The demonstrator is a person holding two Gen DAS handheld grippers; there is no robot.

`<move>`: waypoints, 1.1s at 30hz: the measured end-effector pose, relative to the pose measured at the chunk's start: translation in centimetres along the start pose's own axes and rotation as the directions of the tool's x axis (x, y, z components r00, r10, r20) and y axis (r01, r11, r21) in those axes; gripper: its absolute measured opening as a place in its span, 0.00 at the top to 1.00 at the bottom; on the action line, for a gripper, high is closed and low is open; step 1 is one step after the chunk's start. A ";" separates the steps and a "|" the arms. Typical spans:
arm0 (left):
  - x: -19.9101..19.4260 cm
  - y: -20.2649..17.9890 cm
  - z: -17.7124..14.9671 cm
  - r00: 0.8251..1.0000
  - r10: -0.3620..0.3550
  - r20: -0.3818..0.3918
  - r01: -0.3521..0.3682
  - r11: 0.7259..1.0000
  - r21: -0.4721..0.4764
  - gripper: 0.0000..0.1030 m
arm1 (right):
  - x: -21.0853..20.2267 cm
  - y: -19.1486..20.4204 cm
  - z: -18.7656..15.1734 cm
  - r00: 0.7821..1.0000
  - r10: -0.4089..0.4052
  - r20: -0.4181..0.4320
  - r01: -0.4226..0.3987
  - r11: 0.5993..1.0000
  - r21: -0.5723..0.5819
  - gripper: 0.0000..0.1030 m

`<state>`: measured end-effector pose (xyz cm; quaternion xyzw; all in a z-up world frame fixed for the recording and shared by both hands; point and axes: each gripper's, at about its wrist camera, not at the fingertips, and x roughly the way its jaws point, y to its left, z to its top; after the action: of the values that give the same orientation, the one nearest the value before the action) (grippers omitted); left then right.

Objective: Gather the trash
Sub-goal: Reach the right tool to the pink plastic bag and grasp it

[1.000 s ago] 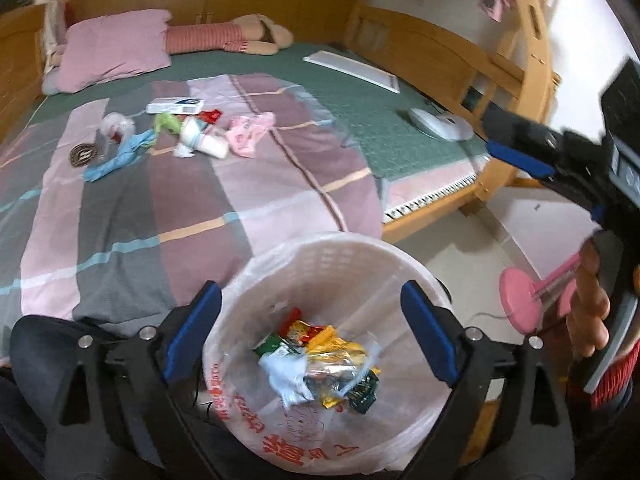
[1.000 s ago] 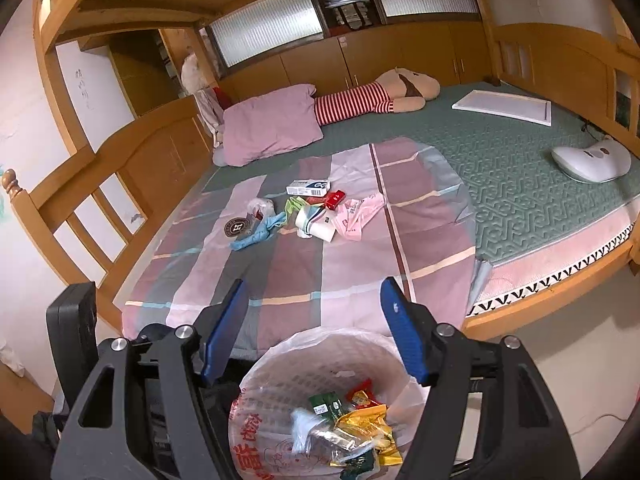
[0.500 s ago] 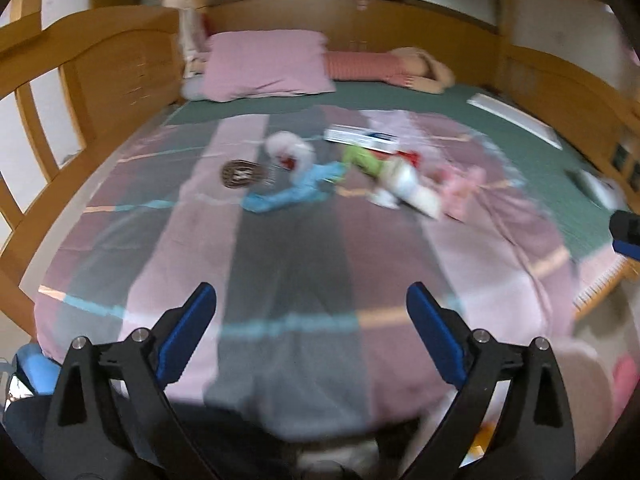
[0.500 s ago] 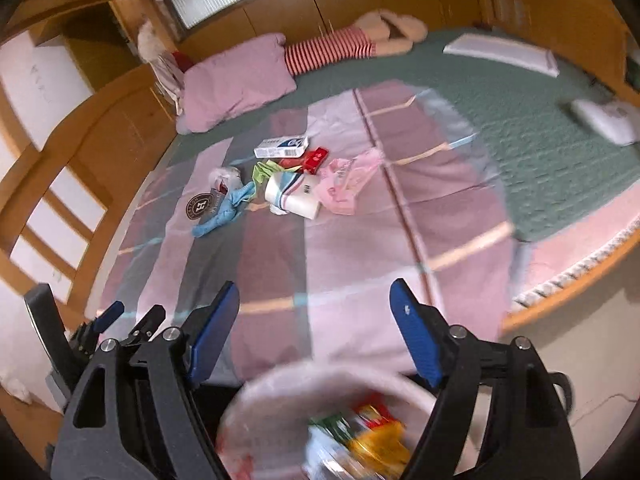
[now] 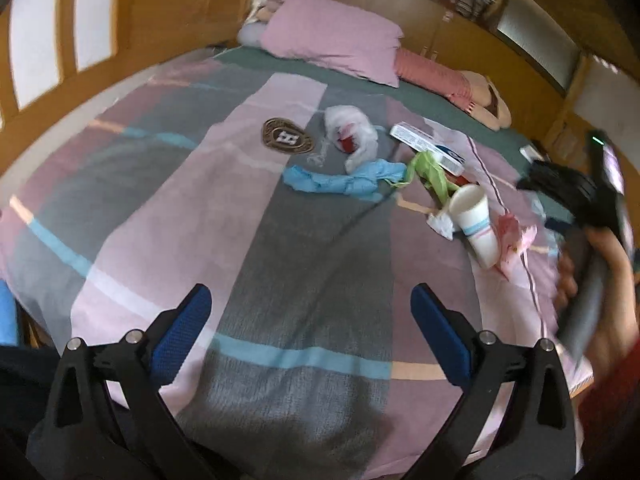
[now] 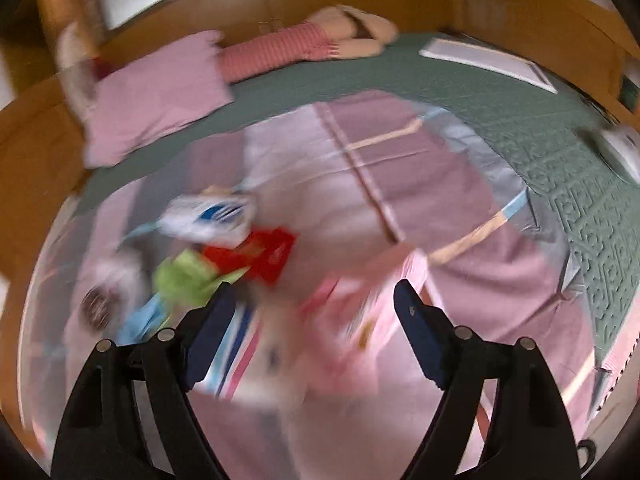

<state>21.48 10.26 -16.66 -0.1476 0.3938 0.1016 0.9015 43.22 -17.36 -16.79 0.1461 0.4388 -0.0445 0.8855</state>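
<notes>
While both grippers hang above the striped blanket (image 5: 304, 264) on the bed, neither one holds anything. Seen from the left wrist, the left gripper (image 5: 310, 322) has its blue-padded fingers spread wide over a bare grey stripe, near the close edge of the blanket and well apart from the trash. That trash lies in a loose cluster farther off, toward the right: a round brown badge (image 5: 286, 137) at the far left of the group, a crumpled white plastic bag (image 5: 354, 134) just beside it, a twisted blue wrapper (image 5: 344, 182) nearer, a green wrapper (image 5: 430, 172), a flat white box (image 5: 426, 146) behind it, and a tipped paper cup (image 5: 476, 224) touching a pink wrapper (image 5: 514, 240) at the right.

From the right wrist, everything close is heavily blurred. The right gripper (image 6: 310, 328) is likewise spread wide, directly over the cluster, with the pink wrapper (image 6: 372, 312) between its fingers and a red packet (image 6: 260, 254), the green wrapper (image 6: 188, 278) and the white box (image 6: 208, 216) just beyond its left finger. Whether the fingers touch any of it cannot be told.

A pink pillow (image 5: 332, 34) rests at the far end of the bed.
</notes>
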 end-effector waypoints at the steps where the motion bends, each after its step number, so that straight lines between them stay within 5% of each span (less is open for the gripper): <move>1: 0.1 -0.5 -0.2 1.000 0.002 0.000 -0.002 1.000 0.019 0.04 | 0.9 -0.3 0.1 1.000 -0.009 -0.020 0.009 1.000 0.029 0.22; 3: 0.3 -1.0 -0.4 1.000 0.010 -0.011 -0.009 0.999 0.039 0.04 | 2.8 -0.1 0.2 0.997 -0.036 -0.071 0.039 0.999 0.035 0.22; 9: 1.1 0.2 -0.3 0.998 0.044 -0.049 -0.046 0.998 -0.047 0.04 | 4.8 4.9 -3.0 0.986 -0.030 -0.161 -0.012 0.968 -0.250 0.22; 14: 0.5 3.0 -0.2 0.999 0.045 -0.023 -0.049 0.975 -0.217 0.04 | 3.3 7.2 -6.8 0.962 0.071 -0.263 -0.155 0.936 -0.316 0.22; 19: 0.5 3.7 -0.3 0.999 0.038 -0.020 -0.042 0.961 -0.273 0.04 | 1.1 9.3 -10.6 0.909 0.179 -0.376 -0.316 0.885 -0.343 0.22; 22: 0.4 3.7 -0.3 0.999 0.040 -0.014 -0.042 0.962 -0.270 0.04 | -0.4 9.9 -11.9 0.911 0.178 -0.373 -0.330 0.857 -0.395 0.38; 27: 0.6 4.0 -0.3 0.999 0.044 -0.018 -0.047 0.956 -0.291 0.04 | -1.5 8.8 -11.5 0.918 0.168 -0.359 -0.313 0.864 -0.394 0.83; 33: 1.3 4.2 -0.3 0.998 0.040 -0.045 -0.052 0.953 -0.299 0.04 | -4.4 5.4 -9.9 0.906 0.272 -0.323 -0.372 0.877 -0.303 0.87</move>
<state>20.88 14.15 -18.59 -0.2754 0.3945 0.1781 0.8584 34.08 -9.47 -17.83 0.0588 0.5253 0.2057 0.8236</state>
